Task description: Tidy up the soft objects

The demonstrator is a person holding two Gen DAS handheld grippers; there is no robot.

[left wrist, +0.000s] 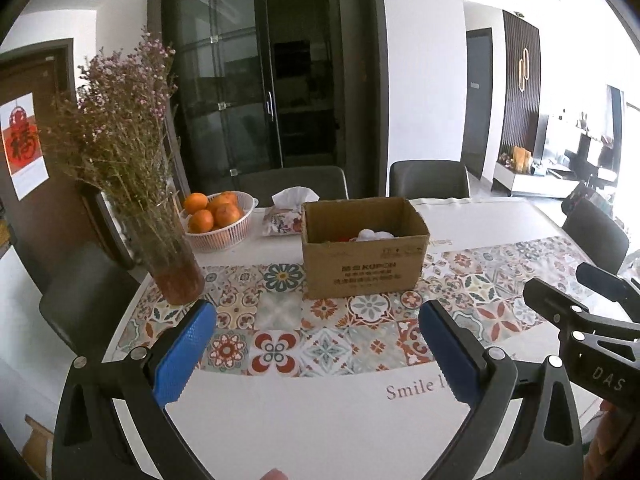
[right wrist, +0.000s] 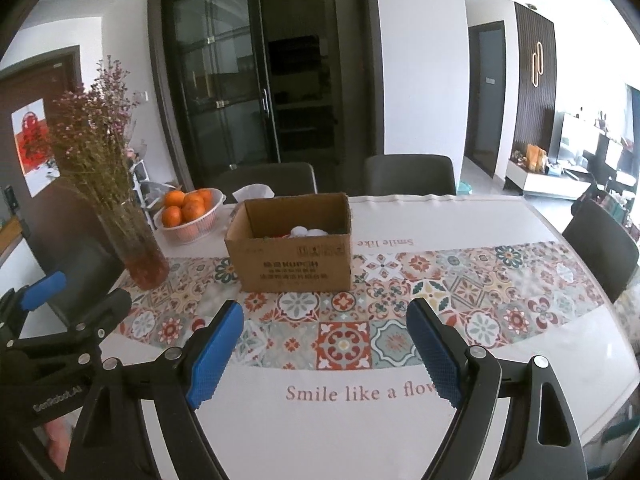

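Both hand-held grippers, left [left wrist: 316, 344] and right [right wrist: 326, 344], gape empty above the desk [right wrist: 320, 432]; the box [right wrist: 294, 254] sits at 12 o'clock.

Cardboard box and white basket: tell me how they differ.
The cardboard box is brown, square-sided and printed with dark text; the white basket is round, pale and slotted. The box sits mid-table on the patterned tile strip; the basket stands farther back, left of it, on plain cloth. The box holds white soft things lying low inside; the basket is heaped with oranges above its rim. Both are open-topped and upright.
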